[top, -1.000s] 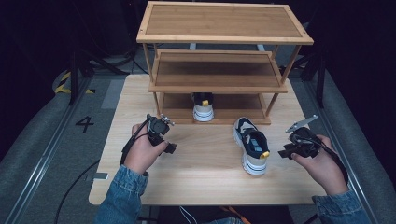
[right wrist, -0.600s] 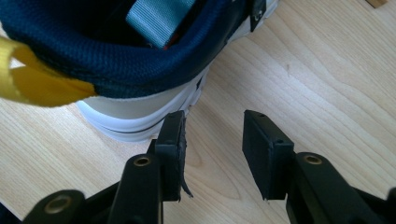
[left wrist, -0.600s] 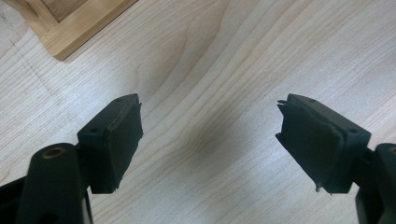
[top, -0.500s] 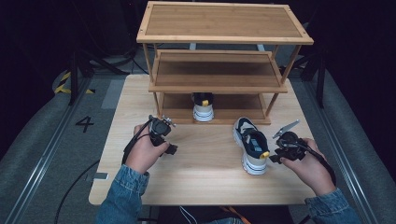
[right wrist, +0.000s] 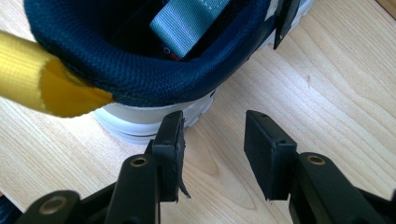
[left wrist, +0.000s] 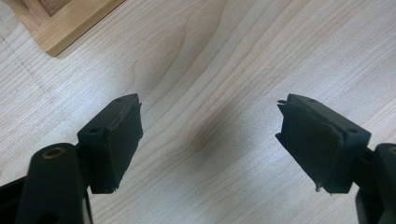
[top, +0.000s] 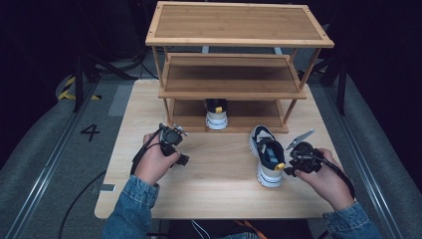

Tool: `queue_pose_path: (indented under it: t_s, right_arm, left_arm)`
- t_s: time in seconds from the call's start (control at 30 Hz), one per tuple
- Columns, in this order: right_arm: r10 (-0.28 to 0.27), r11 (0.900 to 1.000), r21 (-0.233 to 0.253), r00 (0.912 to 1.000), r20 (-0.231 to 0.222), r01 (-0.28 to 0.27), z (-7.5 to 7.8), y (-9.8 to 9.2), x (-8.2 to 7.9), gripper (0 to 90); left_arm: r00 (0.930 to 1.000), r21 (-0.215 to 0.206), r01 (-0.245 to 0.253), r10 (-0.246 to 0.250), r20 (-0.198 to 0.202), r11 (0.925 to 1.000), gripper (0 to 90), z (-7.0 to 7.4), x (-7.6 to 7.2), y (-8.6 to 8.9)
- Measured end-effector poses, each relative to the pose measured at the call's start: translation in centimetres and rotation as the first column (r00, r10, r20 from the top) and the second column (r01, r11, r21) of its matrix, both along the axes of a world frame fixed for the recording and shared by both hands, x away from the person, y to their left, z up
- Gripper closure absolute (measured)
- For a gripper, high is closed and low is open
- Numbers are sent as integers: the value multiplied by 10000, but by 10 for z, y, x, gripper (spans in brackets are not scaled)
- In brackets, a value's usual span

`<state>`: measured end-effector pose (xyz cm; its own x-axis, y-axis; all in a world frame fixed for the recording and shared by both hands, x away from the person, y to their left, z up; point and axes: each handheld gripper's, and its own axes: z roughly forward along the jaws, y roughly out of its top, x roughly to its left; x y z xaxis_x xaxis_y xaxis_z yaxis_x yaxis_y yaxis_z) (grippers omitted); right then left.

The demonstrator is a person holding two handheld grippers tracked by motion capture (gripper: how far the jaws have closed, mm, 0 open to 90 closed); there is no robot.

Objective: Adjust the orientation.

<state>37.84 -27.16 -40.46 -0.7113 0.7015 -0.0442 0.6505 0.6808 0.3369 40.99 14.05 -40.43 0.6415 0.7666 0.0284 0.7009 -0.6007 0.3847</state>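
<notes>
A navy and white sneaker (top: 266, 154) with a yellow heel tab lies on the wooden table (top: 219, 184), right of centre, toe toward the shelf. My right gripper (top: 293, 162) sits just beside its heel, open, with nothing between the jaws; in the right gripper view the sneaker's collar (right wrist: 154, 70) and yellow tab (right wrist: 51, 79) loom just above the fingertips (right wrist: 170, 135). A second sneaker (top: 216, 113) stands on the bottom tier of the wooden shoe rack (top: 234, 89). My left gripper (top: 171, 144) hovers over bare table at left, open wide (left wrist: 210, 140).
The three-tier rack takes up the back half of the table. A corner of the rack's base (left wrist: 60, 28) shows in the left gripper view. Grey floor with a painted number 4 (top: 90, 132) lies to the left.
My right gripper has moved left toward the sneaker's heel and now sits right beside it. The left gripper has barely shifted.
</notes>
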Motion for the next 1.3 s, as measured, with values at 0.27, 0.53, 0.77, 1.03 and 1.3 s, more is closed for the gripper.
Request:
queue_pose_path:
  t_s: [0.27,0.53,0.77,1.03,1.3]
  right_arm:
    - [472,9989,-2,9989,2,-472,12,0,-7,500]
    - [1947,9802,-459,9799,444,-1927,26,22,-15,434]
    - [2661,9634,-503,9619,621,-2633,28,40,-7,391]
    - [3296,9435,-223,9433,-387,-3306,16,56,11,502]
    - [3485,9357,-70,9271,-1380,-3528,7,64,16,657]
  left_arm:
    - [10000,-34,-82,82,-53,10000,212,-1,0,1]
    - [9992,11,-375,375,-138,9993,212,-3,-8,13]
    - [9958,27,-896,896,-173,9960,212,-6,-20,32]
    - [9903,24,-1374,1374,-212,9905,212,-7,-35,50]
    - [9829,-49,-1820,1818,-296,9833,213,-8,-47,62]
